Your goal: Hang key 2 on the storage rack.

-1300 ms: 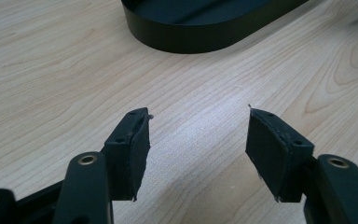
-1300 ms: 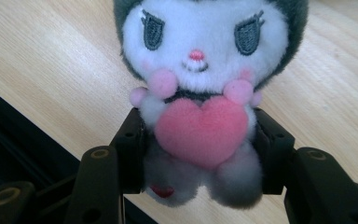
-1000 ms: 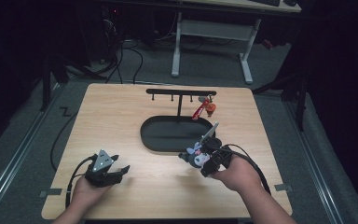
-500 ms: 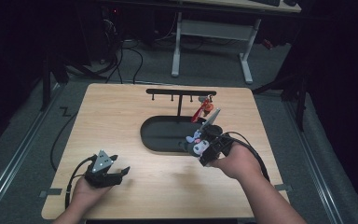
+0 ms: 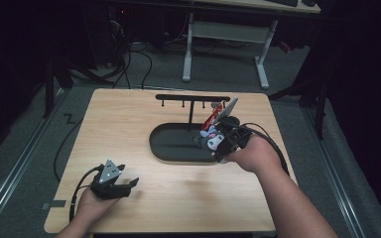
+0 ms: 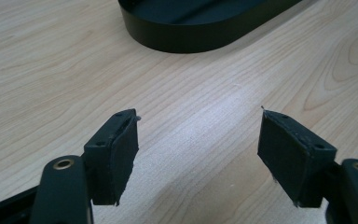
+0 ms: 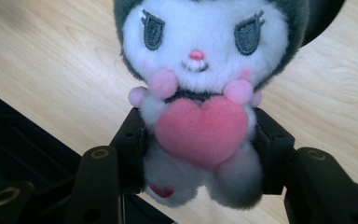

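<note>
The right gripper [image 5: 217,145], pinching the plush toy [image 7: 200,116], has risen toward the far rack [image 5: 192,98], likely for hanging; the left gripper [image 6: 198,154] rests near-left, its empty jaws just spread wider.

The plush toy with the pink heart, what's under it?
Under the plush toy, held by the right gripper, you can see wooden table and an edge of the black tray. The toy covers the spot straight below it.
</note>
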Motion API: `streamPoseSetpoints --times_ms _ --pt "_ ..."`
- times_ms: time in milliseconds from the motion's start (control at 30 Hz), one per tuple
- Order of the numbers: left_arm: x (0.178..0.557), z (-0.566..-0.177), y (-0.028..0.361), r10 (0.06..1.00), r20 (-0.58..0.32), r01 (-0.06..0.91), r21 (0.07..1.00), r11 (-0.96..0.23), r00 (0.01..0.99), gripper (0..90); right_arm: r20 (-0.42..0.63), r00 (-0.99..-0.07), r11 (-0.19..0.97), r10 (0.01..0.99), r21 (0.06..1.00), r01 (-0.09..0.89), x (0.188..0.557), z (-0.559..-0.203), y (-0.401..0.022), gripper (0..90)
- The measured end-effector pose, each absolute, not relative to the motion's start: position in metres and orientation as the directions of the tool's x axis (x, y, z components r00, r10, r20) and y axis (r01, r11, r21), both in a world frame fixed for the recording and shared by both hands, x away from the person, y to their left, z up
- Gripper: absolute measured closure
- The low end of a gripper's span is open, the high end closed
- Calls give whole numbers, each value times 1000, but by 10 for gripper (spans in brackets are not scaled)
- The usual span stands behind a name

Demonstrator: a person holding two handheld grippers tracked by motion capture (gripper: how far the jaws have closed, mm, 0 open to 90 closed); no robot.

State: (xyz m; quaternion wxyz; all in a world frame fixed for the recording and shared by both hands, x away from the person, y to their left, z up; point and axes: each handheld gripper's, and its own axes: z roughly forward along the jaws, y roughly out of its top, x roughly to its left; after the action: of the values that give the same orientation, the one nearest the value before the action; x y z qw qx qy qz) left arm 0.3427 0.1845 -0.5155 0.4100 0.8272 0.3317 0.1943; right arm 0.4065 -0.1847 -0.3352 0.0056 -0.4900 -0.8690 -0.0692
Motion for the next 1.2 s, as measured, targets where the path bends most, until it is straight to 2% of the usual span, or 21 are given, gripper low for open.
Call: streamPoseSetpoints --times_ms 533,1067,1200 --pt "340 -515 179 683 62 368 806 -464 727 276 123 -480 464 868 142 875 435 -314 -181 483" --pt "340 -516 181 677 59 367 804 -467 734 257 100 -461 441 882 167 882 460 -302 -176 483" --pt "339 -516 180 672 58 365 804 -470 738 257 111 -459 433 881 198 879 463 -297 -178 482"
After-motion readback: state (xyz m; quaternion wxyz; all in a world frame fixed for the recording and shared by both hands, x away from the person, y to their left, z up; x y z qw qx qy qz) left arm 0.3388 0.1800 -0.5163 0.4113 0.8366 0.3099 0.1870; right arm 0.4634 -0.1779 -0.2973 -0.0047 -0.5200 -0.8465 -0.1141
